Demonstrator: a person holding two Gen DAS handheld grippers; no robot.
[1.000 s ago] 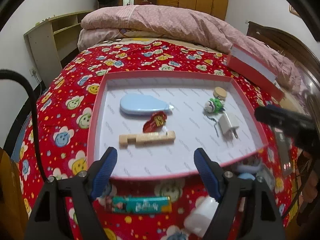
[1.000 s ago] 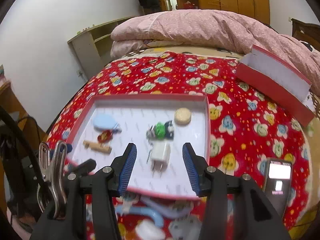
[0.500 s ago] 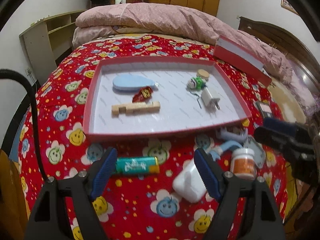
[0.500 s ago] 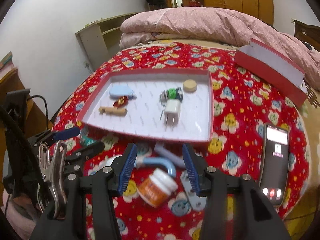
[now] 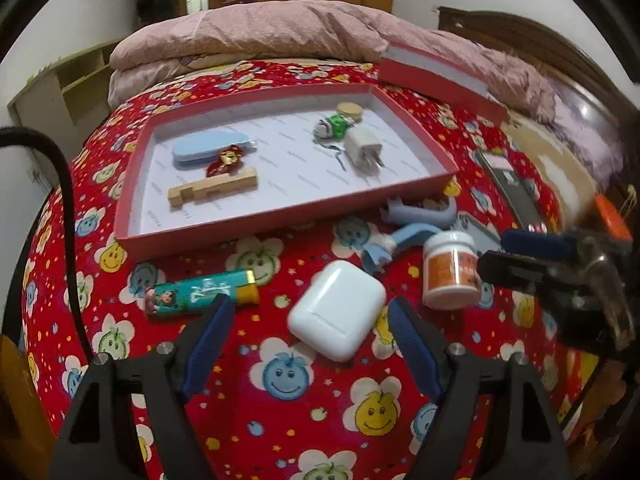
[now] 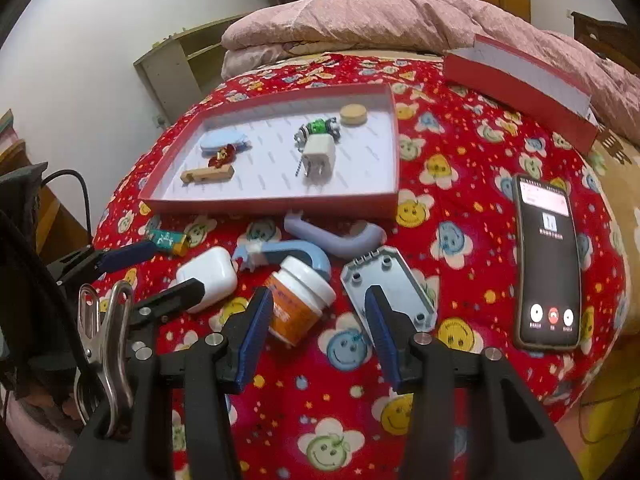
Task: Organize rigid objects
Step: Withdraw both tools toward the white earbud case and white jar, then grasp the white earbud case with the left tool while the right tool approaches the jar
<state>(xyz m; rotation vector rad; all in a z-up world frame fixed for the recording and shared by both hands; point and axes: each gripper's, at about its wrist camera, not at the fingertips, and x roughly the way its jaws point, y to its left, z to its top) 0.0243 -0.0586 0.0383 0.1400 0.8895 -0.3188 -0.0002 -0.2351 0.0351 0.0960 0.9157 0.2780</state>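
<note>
A red-rimmed tray on the bed holds a blue case, a wooden block, a white charger and several small items. In front of it lie a white earbud case, a teal tube, an orange jar with a white lid, blue curved plastic pieces and a grey plate. My left gripper is open, with the earbud case lying between its fingertips, untouched. My right gripper is open just before the jar and the plate, empty.
A black phone with a lit screen lies on the red flowered bedspread at the right. A red box lid leans against the pink duvet behind. A shelf unit stands by the wall at the left.
Both grippers have drawn back from the tray toward the near side of the bed and sunk a little. The loose objects in front of the tray now fill the foreground. Neither jaw width changed.
</note>
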